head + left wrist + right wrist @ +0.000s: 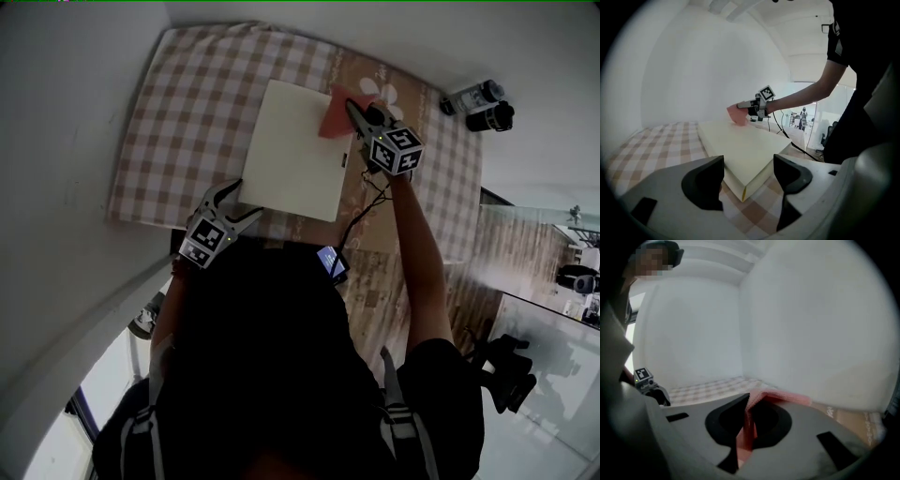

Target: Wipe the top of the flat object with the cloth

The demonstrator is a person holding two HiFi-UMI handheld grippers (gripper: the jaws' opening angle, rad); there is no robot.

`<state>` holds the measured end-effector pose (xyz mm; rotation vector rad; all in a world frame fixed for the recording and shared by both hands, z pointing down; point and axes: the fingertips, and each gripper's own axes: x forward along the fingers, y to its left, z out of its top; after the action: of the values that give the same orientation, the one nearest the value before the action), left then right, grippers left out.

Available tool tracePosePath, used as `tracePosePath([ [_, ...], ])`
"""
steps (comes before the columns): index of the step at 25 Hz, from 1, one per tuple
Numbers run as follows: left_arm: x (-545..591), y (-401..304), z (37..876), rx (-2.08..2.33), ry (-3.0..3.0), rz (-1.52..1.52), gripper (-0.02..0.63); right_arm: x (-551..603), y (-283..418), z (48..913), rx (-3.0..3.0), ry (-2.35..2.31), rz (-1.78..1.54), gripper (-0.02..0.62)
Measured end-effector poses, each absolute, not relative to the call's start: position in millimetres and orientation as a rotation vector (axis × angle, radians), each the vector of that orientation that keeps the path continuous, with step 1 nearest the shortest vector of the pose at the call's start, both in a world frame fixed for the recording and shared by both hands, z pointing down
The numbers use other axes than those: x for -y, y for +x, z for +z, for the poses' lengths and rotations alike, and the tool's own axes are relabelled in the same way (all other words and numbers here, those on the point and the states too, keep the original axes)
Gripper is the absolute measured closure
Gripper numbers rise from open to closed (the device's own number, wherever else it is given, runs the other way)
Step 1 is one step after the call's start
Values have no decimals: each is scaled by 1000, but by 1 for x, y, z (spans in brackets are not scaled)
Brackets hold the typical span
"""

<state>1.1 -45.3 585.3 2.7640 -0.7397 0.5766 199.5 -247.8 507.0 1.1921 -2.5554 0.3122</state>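
The right arm reaches straight out over the checked worktop [178, 103], and the right claw [354, 111] is clamped on a pink cloth [333, 114] at the far right corner of the cream board [295, 150]. The left arm is bent close to the body. The left claw [239, 200] gapes apart, with the board's near corner just between its jaws.

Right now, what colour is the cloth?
Salmon pink; the cloth shows best in the head view.

flat object [292, 155]: 1 | cloth [335, 119]: 1 | hand-held grippers [238, 201] [354, 108]: 2 | containers [473, 96] [490, 117]: 2
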Motion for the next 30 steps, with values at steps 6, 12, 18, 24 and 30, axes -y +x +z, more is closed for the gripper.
tracePosePath([
  [6, 45, 4, 582, 726, 2766, 586, 264, 273, 222, 568, 2388, 1256, 441, 583],
  [12, 45, 10, 586, 740, 2791, 571, 267, 274, 220, 591, 2228, 1224, 195, 584],
  [18, 45, 11, 589, 747, 2826, 633, 270, 269, 218, 593, 2187, 1229, 136, 584],
  [24, 42, 10, 590, 747, 2817, 660, 270, 259, 215, 593, 2192, 1229, 146, 584],
  [30, 45, 10, 590, 751, 2834, 662, 266, 251, 212, 594, 2183, 1243, 144, 584],
])
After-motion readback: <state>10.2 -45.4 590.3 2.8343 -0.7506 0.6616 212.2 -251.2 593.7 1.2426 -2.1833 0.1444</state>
